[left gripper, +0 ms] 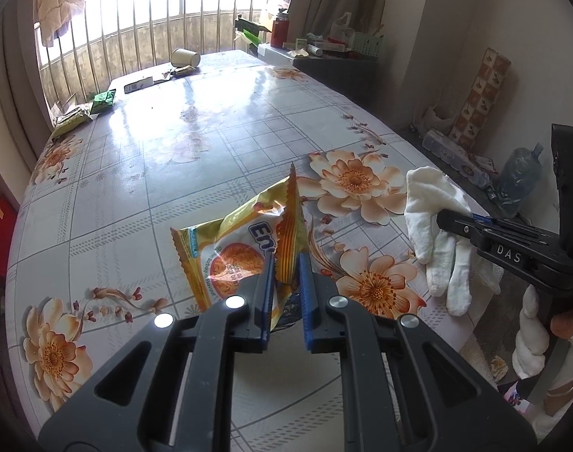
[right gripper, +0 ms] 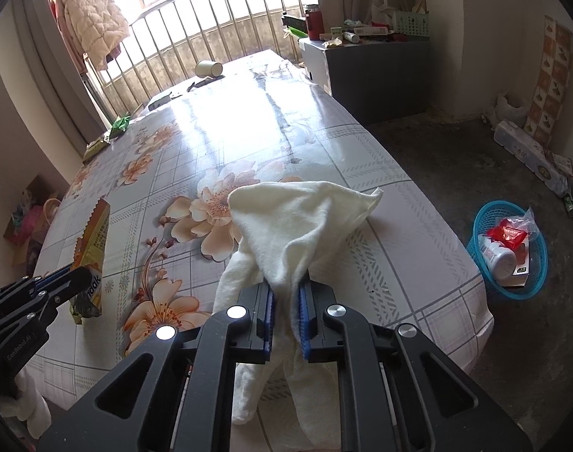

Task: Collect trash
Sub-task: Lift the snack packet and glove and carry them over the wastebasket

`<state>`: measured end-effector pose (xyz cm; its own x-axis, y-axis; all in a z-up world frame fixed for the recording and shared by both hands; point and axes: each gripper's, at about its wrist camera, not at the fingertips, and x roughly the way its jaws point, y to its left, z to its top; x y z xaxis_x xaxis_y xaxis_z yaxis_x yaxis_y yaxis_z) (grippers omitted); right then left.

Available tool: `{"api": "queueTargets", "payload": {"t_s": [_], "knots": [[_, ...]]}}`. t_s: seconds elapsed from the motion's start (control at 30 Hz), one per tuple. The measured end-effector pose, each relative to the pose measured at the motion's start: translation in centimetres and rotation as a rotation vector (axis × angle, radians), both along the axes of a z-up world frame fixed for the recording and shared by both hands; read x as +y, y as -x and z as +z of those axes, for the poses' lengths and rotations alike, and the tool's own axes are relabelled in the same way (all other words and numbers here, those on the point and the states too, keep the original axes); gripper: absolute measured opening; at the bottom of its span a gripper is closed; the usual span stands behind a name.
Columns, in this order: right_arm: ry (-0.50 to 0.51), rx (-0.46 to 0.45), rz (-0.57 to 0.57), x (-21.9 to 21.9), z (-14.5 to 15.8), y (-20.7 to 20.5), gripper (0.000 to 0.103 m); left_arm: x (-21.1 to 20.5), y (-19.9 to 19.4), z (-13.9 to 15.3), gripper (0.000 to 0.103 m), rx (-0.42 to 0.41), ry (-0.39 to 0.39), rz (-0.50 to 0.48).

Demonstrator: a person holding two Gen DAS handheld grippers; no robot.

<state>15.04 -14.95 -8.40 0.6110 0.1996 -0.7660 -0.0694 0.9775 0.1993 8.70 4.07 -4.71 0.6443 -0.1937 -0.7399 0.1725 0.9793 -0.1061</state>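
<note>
**Two grips on the counter's litter**

Both tools pinch: the left hand-held gripper (left gripper: 286, 267) clamps a yellow noodle wrapper (left gripper: 245, 248), the right hand-held gripper (right gripper: 286, 297) a white glove (right gripper: 297, 218) (fingers dangling). A blue basket (right gripper: 538, 275) sits on the floor at three o'clock of the counter (right gripper: 399, 245).

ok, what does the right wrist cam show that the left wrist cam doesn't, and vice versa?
Right wrist only: the blue basket on the floor with trash already in it, and the right gripper shut on the white glove, seen close up.

Left wrist only: the printed front of the yellow noodle wrapper, clamped in the left gripper.

Both: the floral tablecloth, the wrapper, the glove, the paper cup and the green packets at the far end.
</note>
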Motion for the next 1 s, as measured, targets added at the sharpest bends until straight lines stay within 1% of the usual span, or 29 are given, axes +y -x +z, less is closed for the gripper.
{"api": "queueTargets", "payload": {"t_s": [0.37,0.6,0.77,1.0], "knots": [[-0.059,-0.031,-0.007,-0.9,1.2,0.9,0.011,-1.3,0.7,2.1,0.011,-0.044,0.002,-0.02],[-0.088,-0.068,-0.024,-1.8,2.5,1.8,0.011,-2.5,0.7,3.6,0.011,-0.077,0.004,-0.058],[-0.116,-0.099,-0.057,-3.3,3.4,2.8,0.011,-4.3,0.5,4.7,0.011,-0.1,-0.01,-0.102],[-0.168,-0.133,-0.111,-6.5,3.9,4.2,0.011,-7.8,-0.2,6.4,0.011,-0.135,-0.019,-0.164]]}}
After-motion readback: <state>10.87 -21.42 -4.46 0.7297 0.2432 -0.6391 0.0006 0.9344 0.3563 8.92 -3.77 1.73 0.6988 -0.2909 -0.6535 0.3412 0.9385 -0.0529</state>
